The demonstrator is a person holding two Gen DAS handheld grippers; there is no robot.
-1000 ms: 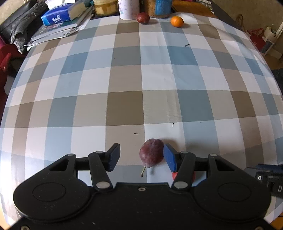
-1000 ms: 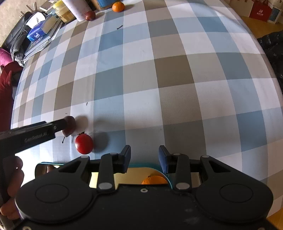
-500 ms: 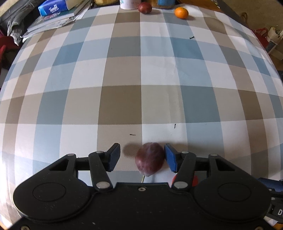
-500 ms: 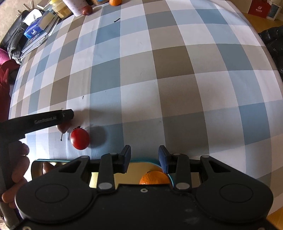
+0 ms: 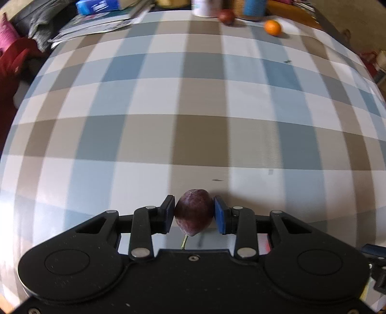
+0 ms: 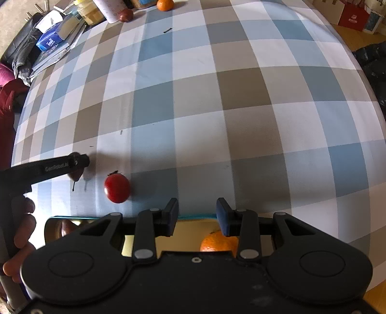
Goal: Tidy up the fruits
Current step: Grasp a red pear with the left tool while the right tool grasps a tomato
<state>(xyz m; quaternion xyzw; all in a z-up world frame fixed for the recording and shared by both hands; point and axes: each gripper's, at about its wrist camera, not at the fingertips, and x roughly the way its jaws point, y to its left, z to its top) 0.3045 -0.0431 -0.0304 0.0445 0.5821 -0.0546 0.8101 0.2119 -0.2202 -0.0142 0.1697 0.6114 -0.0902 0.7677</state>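
My left gripper [image 5: 194,215] is shut on a dark purple plum [image 5: 194,216] with a stem, held just above the checked cloth. In the right wrist view the left gripper [image 6: 79,164] shows at the left with the plum [image 6: 76,175] under its tip. A red tomato [image 6: 117,188] lies beside it. My right gripper [image 6: 197,215] is open and empty over a gold tray [image 6: 193,231] with a teal rim holding an orange [image 6: 217,241]. Far away lie another plum [image 5: 226,17] and an orange [image 5: 272,27].
Books, a blue tissue pack [image 6: 49,42], jars and a white cup [image 6: 108,10] crowd the far left edge of the table. A dark garment [image 5: 36,24] and red cloth [image 5: 12,62] lie off the left side. Bags [image 6: 352,15] stand beyond the right edge.
My left gripper's jaws have closed on the plum and lifted it slightly. The right gripper has barely moved over the tray.
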